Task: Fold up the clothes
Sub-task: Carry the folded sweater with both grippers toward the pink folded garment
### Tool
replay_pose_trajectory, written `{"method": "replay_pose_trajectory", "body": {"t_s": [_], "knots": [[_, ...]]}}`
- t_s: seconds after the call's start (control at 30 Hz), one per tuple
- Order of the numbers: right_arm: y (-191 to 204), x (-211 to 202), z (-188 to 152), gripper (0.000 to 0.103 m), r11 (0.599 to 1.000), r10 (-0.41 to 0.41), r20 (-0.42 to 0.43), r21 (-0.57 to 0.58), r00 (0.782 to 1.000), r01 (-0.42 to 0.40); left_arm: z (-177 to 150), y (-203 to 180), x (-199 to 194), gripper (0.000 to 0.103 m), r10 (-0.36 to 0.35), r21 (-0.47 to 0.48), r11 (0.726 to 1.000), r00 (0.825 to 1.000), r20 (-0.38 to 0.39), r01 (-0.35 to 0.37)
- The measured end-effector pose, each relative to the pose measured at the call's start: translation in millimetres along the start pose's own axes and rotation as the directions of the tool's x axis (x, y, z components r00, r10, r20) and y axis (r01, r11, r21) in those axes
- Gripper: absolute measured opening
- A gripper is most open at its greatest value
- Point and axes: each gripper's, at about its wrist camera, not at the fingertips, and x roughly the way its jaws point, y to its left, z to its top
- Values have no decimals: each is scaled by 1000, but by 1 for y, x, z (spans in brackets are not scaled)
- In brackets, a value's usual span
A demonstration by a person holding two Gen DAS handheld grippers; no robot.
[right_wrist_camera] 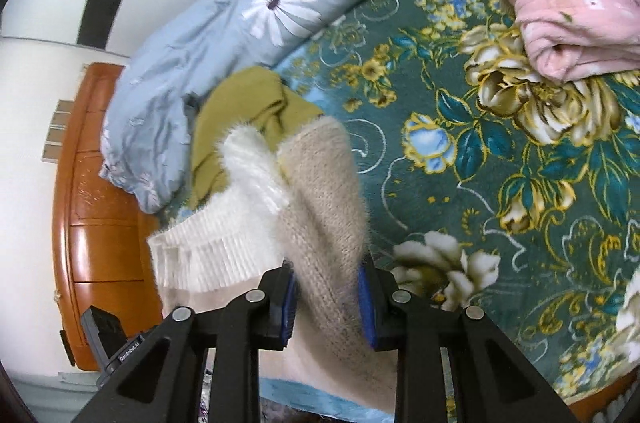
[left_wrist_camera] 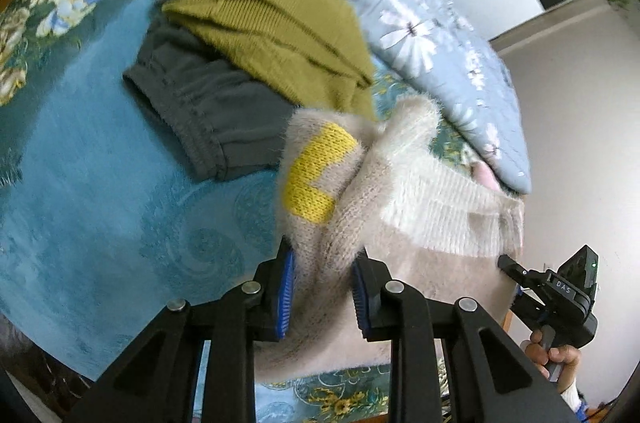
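A fuzzy beige sweater (left_wrist_camera: 360,207) with a yellow patch and a white ribbed band hangs lifted over the bed. My left gripper (left_wrist_camera: 323,287) is shut on a bunched fold of it. My right gripper (right_wrist_camera: 326,303) is shut on another fold of the same sweater (right_wrist_camera: 320,207). The right gripper also shows in the left wrist view (left_wrist_camera: 520,275) at the sweater's right edge. An olive knit sweater (left_wrist_camera: 280,35) lies folded on a dark grey garment (left_wrist_camera: 208,103) behind.
A teal floral bedspread (left_wrist_camera: 100,183) covers the bed. A light blue daisy quilt (left_wrist_camera: 432,35) is heaped along the back. A folded pink blanket (right_wrist_camera: 568,3) lies at the far right. A wooden bed frame (right_wrist_camera: 96,223) borders the left.
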Motion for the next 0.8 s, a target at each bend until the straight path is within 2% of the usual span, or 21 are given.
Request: {"method": "replay_pose_trajectory", "body": {"t_s": [0.17, 0.37, 0.6, 0.8], "knots": [[9, -40, -22, 28, 1000, 24, 84, 8, 996, -25, -16, -18, -59, 26, -45, 91, 995, 997, 63, 39], [6, -87, -43, 28, 999, 31, 187, 26, 982, -37, -21, -42, -78, 26, -120, 171, 980, 989, 86, 104], [3, -142, -67, 28, 998, 37, 305, 44, 951, -53, -28, -87, -74, 25, -193, 265, 948, 981, 29, 179], [-29, -186, -76, 28, 992, 19, 395, 107, 918, -67, -40, -146, -57, 25, -216, 378, 899, 975, -55, 220]]}}
